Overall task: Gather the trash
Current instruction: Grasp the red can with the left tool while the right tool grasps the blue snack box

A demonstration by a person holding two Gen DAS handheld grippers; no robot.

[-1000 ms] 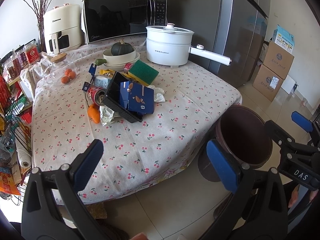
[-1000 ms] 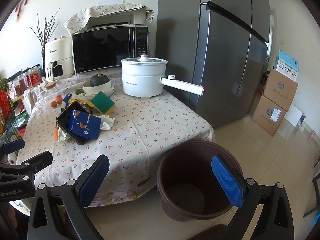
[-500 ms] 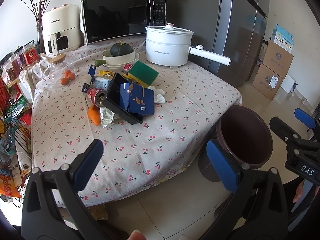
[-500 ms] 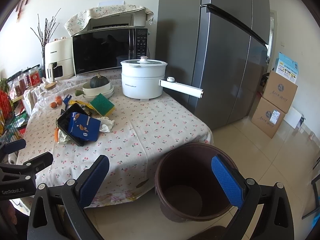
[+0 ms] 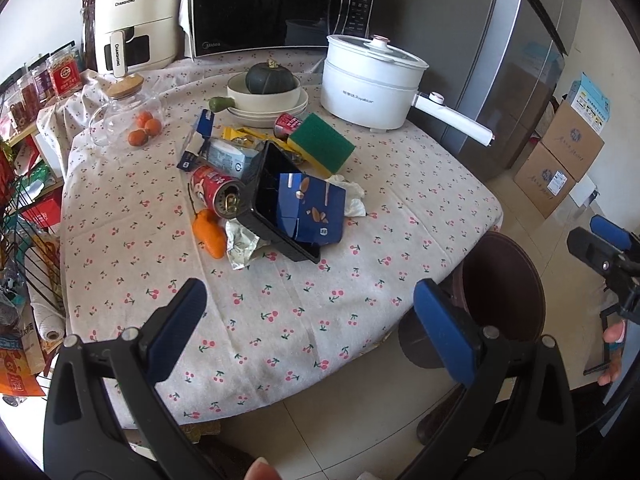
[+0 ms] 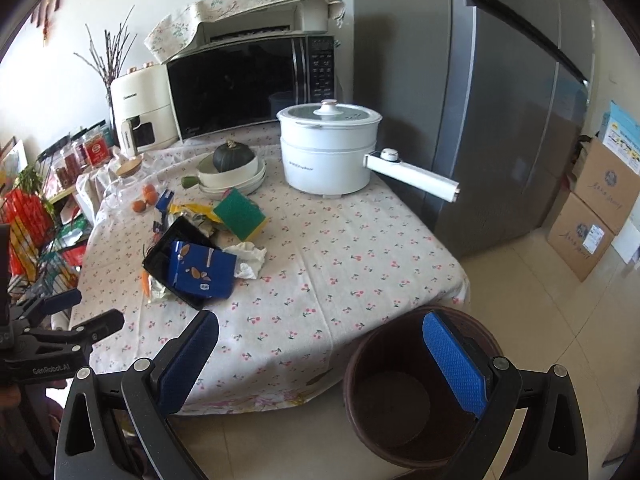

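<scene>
Grippers: left gripper (image 5: pixel 306 314) spread wide and empty, nearer the desk (image 5: pixel 280 320) edge than 1 s ago | trash pile: blue carton (image 5: pixel 316 210) on black tray (image 5: pixel 272 200) mid-desk, unmoved | brown bin (image 6: pixel 424 396) on floor beside desk | right gripper (image 6: pixel 320 360) spread wide, empty, risen slightly.

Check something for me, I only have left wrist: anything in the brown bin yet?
Observer: No. Right wrist looks down into the brown bin, and its floor is bare.
Operator: Right gripper open?
Observer: Yes. The right gripper is wide open with nothing between its pads.
Operator: Is it lined up on the trash pile?
Observer: No. In its own view the blue carton lies ahead, left of its centre line.
</scene>
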